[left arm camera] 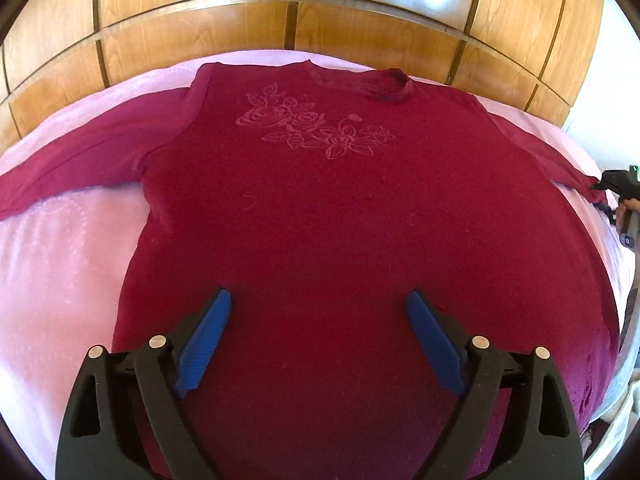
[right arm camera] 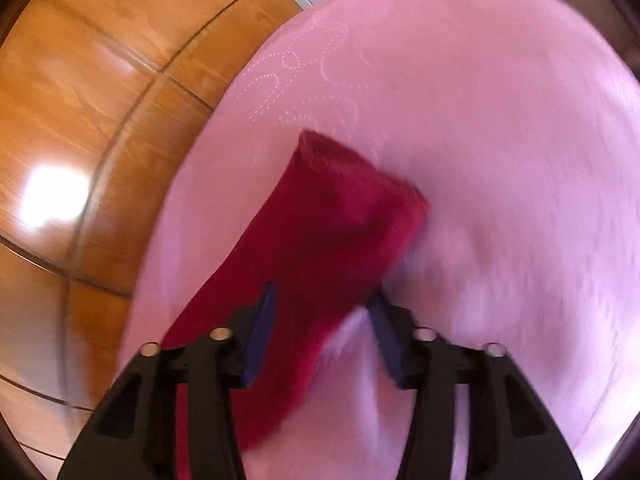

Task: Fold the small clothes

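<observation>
A dark red long-sleeved top (left arm camera: 320,208) with a flower pattern on the chest lies flat, front up, on a pink bedcover (left arm camera: 60,260), sleeves spread to both sides. My left gripper (left arm camera: 319,300) is open and empty above the lower body of the top. My right gripper (right arm camera: 322,300) is open over the end of the right sleeve (right arm camera: 320,232), the cuff lying between its blue fingers (right arm camera: 262,332); the view is blurred. The right gripper also shows in the left wrist view (left arm camera: 618,188) at that cuff.
A wooden panelled wardrobe (left arm camera: 320,12) stands behind the bed. Wooden panels (right arm camera: 80,120) are left of the bed in the right wrist view. The bed's edge runs close on the right (left arm camera: 624,272).
</observation>
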